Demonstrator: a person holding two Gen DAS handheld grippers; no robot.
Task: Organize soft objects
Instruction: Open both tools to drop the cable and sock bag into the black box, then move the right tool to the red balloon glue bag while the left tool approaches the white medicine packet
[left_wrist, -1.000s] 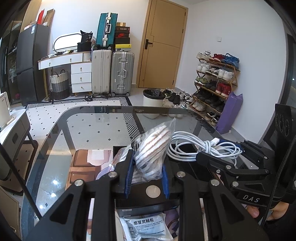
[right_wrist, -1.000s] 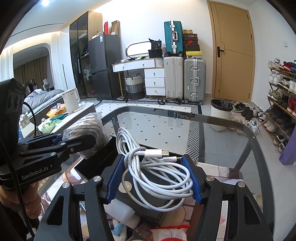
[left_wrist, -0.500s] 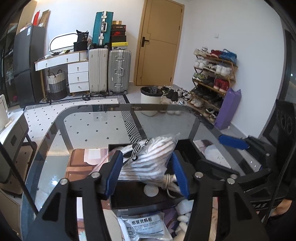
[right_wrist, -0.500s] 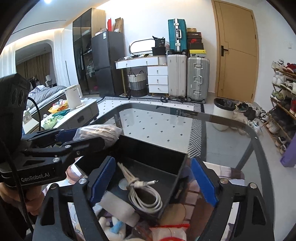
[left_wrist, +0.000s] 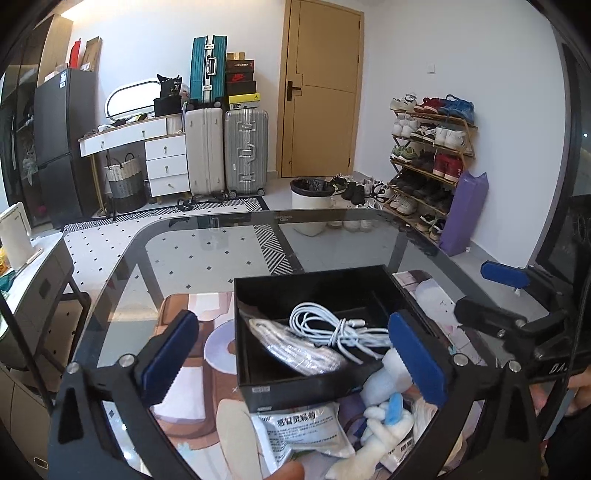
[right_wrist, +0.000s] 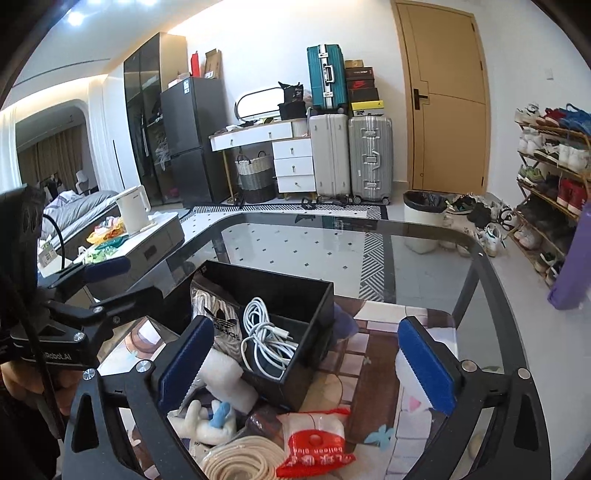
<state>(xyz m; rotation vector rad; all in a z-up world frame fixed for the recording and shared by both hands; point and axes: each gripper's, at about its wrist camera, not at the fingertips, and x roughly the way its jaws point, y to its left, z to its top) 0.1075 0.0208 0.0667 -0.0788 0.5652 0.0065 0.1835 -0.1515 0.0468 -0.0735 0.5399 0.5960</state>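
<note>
**Both grippers empty; two items lying in box**

The left gripper (left_wrist: 293, 356) and right gripper (right_wrist: 308, 363) are seen spread wide, nothing held. The black box (left_wrist: 291, 391) stands on the glass table (left_wrist: 221, 240). The bagged striped item (left_wrist: 295, 349) lies in its left part, long axis running far-left to near-right. The white cable (left_wrist: 334, 326) is coiled to its right, loose ends pointing right.

Risk, judged: the box could be nudged by a finger while the near pile, including the medicine packet (left_wrist: 306, 432), is reached for. A cable loop could also be snagged and dragged out.

Black screwed hand-held gripper (left_wrist: 295, 358) frames carry ridged blue pads (left_wrist: 168, 356).
</note>
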